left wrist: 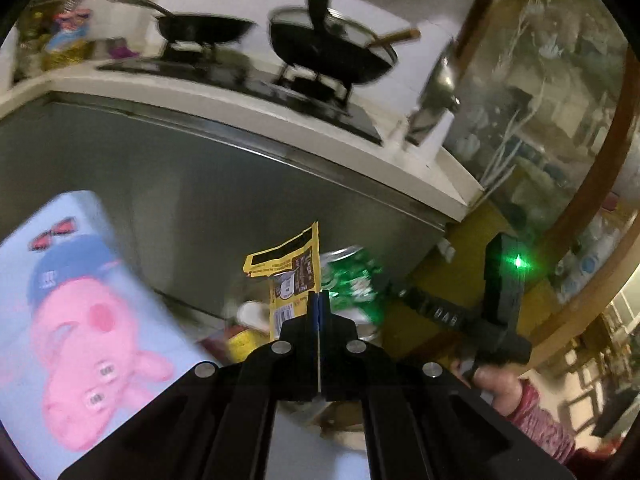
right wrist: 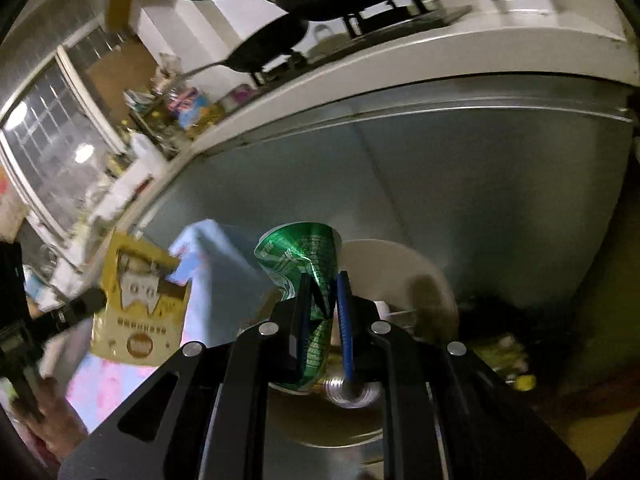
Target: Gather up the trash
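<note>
R fingers (right wrist: 323,300) pinch crushed green can (right wrist: 304,264) upright; L fingers (left wrist: 319,312) pinch yellow wrapper (left wrist: 292,276) upright.

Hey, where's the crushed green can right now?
The crushed green can is pinched in the right gripper, centre of the right wrist view, held up before the grey cabinet front, right of the yellow wrapper.

- Two grippers: the left gripper (left wrist: 319,300) and the right gripper (right wrist: 323,300).
- One yellow snack wrapper (left wrist: 294,276), between the left fingers.
- One crushed green can (right wrist: 308,264), between the right fingers.
- Two black pans on the stove: a lidless pan (left wrist: 204,28) and a lidded pan (left wrist: 332,50).
- One worktop (left wrist: 224,98).
- One light-blue bag with a pink cartoon pig (left wrist: 80,320).
</note>
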The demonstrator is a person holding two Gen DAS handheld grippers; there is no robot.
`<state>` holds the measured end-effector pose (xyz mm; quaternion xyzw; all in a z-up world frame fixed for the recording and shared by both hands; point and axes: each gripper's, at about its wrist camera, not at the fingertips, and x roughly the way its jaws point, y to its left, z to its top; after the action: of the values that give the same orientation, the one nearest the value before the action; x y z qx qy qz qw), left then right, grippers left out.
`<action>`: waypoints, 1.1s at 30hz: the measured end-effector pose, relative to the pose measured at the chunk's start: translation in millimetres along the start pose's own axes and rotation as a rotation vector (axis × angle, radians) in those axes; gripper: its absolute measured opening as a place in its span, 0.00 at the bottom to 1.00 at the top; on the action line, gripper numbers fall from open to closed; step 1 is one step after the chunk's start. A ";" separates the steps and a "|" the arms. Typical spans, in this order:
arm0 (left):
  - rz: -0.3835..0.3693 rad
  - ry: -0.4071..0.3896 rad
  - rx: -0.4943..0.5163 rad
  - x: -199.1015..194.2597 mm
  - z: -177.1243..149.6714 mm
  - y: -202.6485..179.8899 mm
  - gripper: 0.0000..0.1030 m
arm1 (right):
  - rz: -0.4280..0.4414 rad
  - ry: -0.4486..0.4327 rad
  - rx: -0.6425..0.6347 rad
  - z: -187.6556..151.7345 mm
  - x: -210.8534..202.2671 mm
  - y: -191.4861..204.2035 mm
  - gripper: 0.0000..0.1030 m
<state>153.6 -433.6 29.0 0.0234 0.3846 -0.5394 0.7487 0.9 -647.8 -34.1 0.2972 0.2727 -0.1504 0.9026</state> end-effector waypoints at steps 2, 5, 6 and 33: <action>-0.003 0.030 0.003 24.8 2.1 -5.8 0.01 | -0.038 -0.001 -0.009 -0.4 4.0 -11.6 0.12; 0.017 0.083 0.003 63.0 -0.4 -8.8 0.01 | -0.097 -0.009 -0.040 -3.4 12.4 -18.9 0.12; 0.029 0.108 0.000 73.2 -2.8 -8.0 0.01 | -0.119 -0.011 -0.064 -4.0 15.1 -19.2 0.12; 0.367 0.028 0.008 -61.5 -98.7 6.3 0.45 | -0.010 -0.081 0.129 -115.2 -75.3 63.8 0.49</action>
<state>96.9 -337.9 -5.9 0.1035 0.3821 -0.3948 0.8291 -78.5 -518.7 -39.0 0.3471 0.2273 -0.1843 0.8910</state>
